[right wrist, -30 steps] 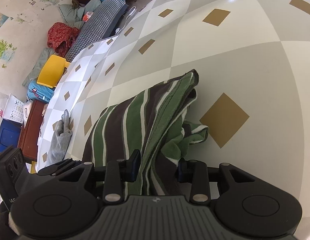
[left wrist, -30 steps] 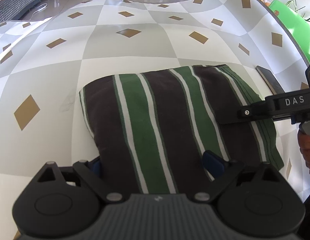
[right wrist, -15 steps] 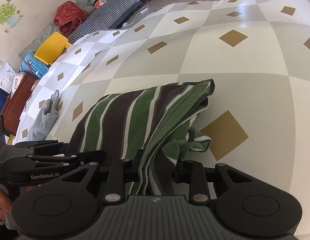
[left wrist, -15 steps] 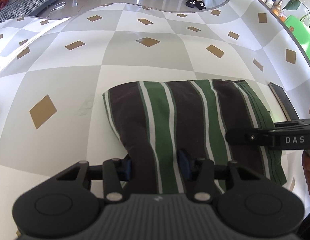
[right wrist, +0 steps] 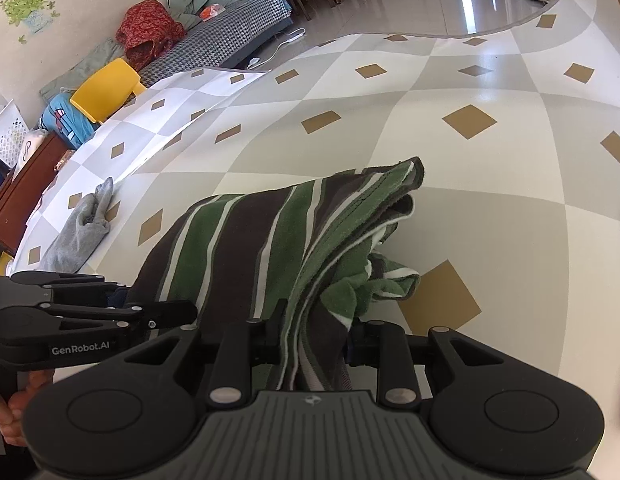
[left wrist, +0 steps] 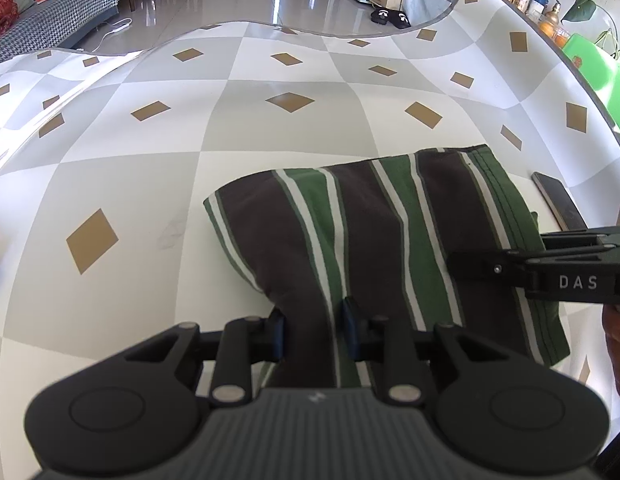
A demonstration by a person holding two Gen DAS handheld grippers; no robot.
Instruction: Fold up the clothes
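A folded garment (left wrist: 389, 232) with green, dark brown and white stripes lies on the chequered tablecloth (left wrist: 270, 120). My left gripper (left wrist: 313, 328) has its jaws closing on the garment's near left edge, and the cloth is bunched tight between the blue pads. In the right wrist view the garment (right wrist: 250, 240) shows stacked layers at its right side. My right gripper (right wrist: 315, 336) is shut on the near right edge, with several layers pinched between its pads. Each gripper appears side-on in the other's view, and a hand is partly visible behind both.
A dark phone (left wrist: 557, 200) lies on the table just right of the garment. A grey garment (right wrist: 80, 232) lies crumpled at the table's left edge. Past the table's far edge is a glossy floor, with a green chair (left wrist: 593, 68) at the right and a yellow chair (right wrist: 106, 92) at the left.
The left jaws went from wide apart to pinched on the garment's near left edge, which now bunches up. The right gripper kept its hold, rolled somewhat and rose a little.
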